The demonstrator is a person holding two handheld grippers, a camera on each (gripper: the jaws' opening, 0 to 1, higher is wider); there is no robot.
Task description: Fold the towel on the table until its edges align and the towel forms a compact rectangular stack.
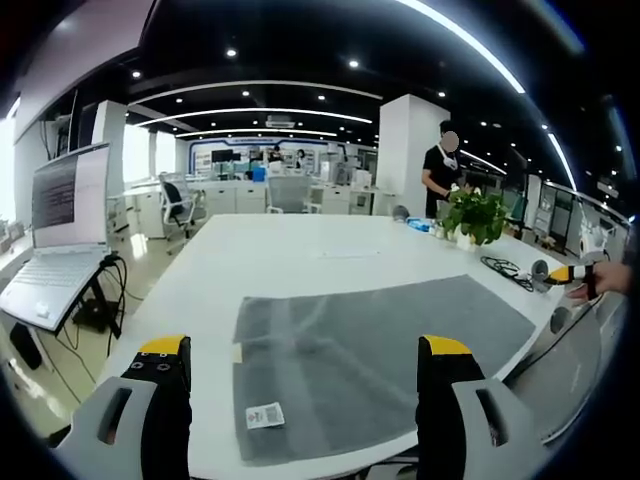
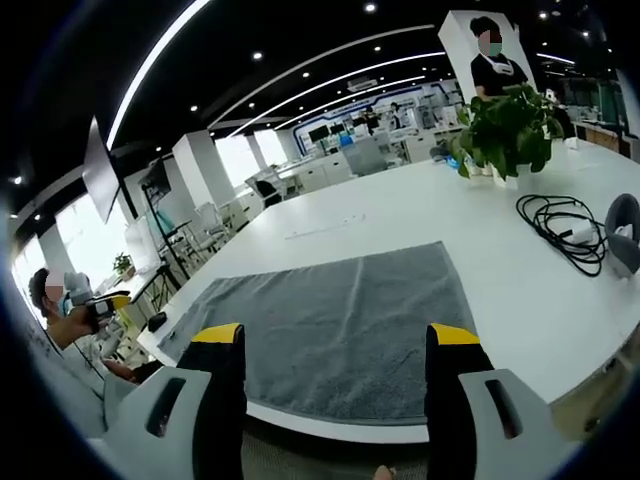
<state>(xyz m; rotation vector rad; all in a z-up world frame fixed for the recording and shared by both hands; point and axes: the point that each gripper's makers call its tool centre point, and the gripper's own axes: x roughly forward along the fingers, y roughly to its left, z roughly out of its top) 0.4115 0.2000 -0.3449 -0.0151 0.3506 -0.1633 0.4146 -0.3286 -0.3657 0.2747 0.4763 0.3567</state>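
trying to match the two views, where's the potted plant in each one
Left gripper view: the potted plant stands right of centre at the far end of the white table, beyond the grey towel.
Right gripper view: the potted plant is at upper right, beyond the black cable.
Shared landmark: the grey towel, spread flat in front of each tool's jaws.

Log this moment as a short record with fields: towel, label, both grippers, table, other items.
towel: grey towel, spread flat and unfolded on the table
label: small white tag at the towel's near corner in the left gripper view
left hand-held gripper: open, above the towel's near edge, holding nothing
right hand-held gripper: open, above the towel's edge, holding nothing
table: white table
other items: potted plant, black cable, open laptop beside the table
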